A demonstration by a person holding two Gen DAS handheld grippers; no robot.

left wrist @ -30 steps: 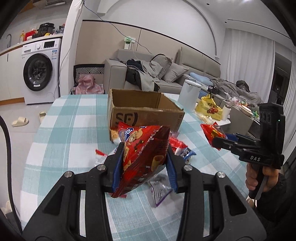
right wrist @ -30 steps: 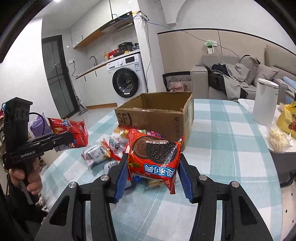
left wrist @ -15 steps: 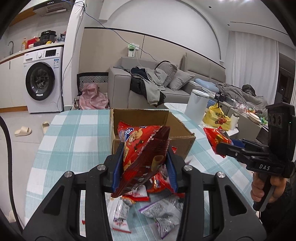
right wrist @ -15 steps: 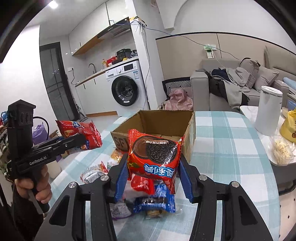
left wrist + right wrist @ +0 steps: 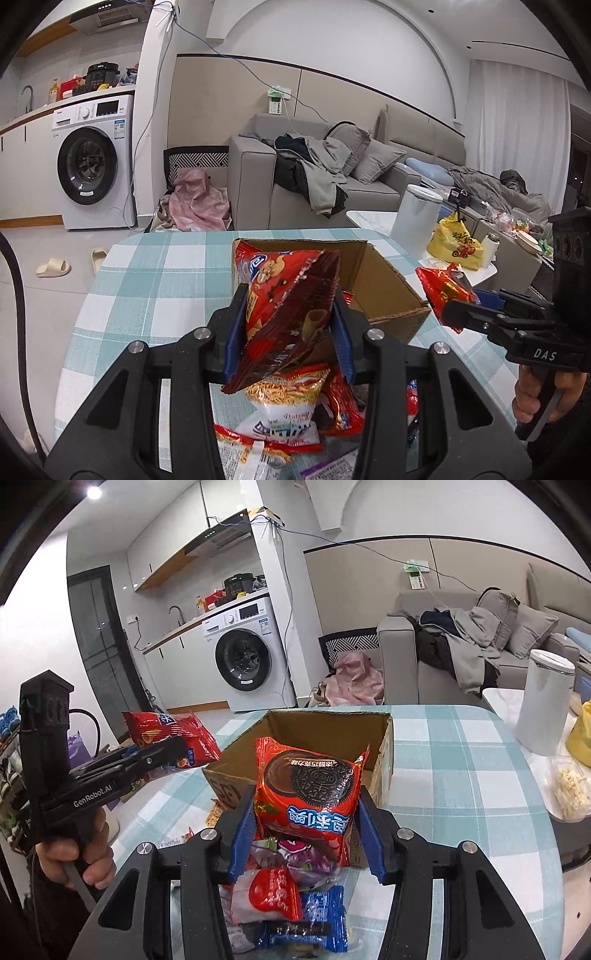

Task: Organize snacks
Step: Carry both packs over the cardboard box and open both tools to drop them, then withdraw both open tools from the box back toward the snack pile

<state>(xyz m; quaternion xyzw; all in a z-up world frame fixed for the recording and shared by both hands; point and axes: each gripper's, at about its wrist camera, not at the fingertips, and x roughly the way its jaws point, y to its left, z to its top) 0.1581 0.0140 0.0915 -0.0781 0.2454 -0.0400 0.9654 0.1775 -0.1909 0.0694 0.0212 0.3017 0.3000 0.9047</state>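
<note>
**Snacks held in both grippers over the open box**

Snacks lie in a loose heap [image 5: 291, 417] on the checked tablecloth [image 5: 155, 280], just in front of an open cardboard box [image 5: 384, 288] that stands in the middle of the table.

The left gripper [image 5: 290, 332] is clamped on a red crinkled snack bag [image 5: 291, 310]; its blue pads [image 5: 236, 332] press on both sides of the bag, which stands tilted with its top reaching up in front of the box's near wall. In the right wrist view the same bag [image 5: 173, 738] sticks out from the tool's tip, to the left of the box [image 5: 380, 760].

The right gripper [image 5: 306, 819] is closed on a red cookie packet [image 5: 310, 794] printed with a dark round biscuit, held upright before the box's opening. Below it on the cloth lie a red-and-white packet [image 5: 269, 897], a purple one [image 5: 314, 860] and a blue wrapper [image 5: 314, 923].

A hand [image 5: 74, 856] grips the left tool's handle.
</note>
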